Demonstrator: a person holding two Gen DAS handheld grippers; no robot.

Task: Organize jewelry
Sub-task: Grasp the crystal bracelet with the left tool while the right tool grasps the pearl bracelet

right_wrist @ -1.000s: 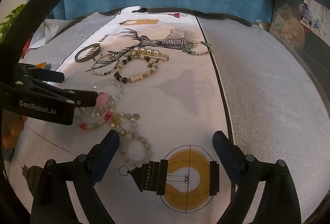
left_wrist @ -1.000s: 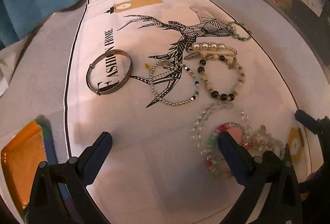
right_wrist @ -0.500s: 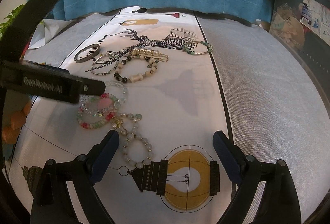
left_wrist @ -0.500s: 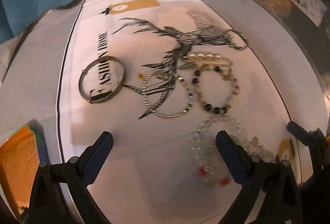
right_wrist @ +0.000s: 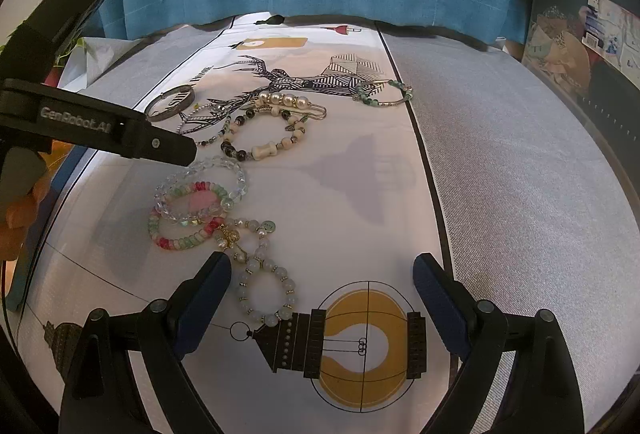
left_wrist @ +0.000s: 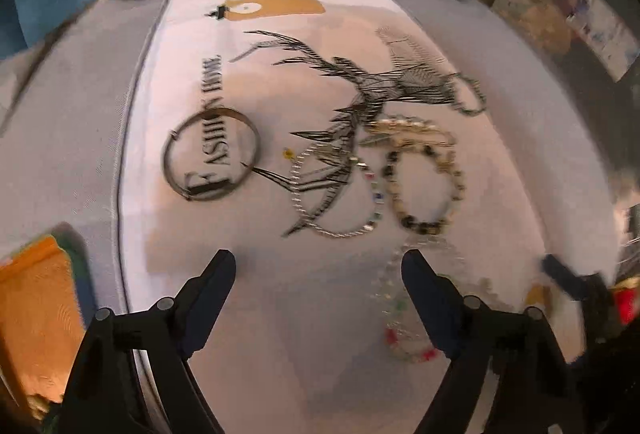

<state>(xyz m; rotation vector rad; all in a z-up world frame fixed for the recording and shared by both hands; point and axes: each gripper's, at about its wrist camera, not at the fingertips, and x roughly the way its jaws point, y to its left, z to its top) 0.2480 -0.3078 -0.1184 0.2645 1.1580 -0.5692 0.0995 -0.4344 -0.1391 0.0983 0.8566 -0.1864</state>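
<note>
The bracelets lie spread on a printed cloth (right_wrist: 360, 186) over the bench. We take the clear one (right_wrist: 202, 190) as the likeliest next piece, though the frames do not settle this. In the right wrist view it lies left of centre, overlapping the pink-and-green one (right_wrist: 188, 234), directly below the tip of the left gripper (left_wrist: 316, 274). In the left wrist view, which is blurred, it sits at lower right, against the right finger (left_wrist: 424, 286) and not between the fingers. The left hand is therefore the nearer. The left fingers are closing with nothing between them.

The right gripper (right_wrist: 320, 294) hangs at lower centre, fingers spread wide and empty, over the pale bracelet (right_wrist: 266, 290).

The clear bracelet is a flat ring of faceted glassy beads with no long axis. Beyond it lie a bangle (right_wrist: 170, 106) and further beaded pieces.
</note>
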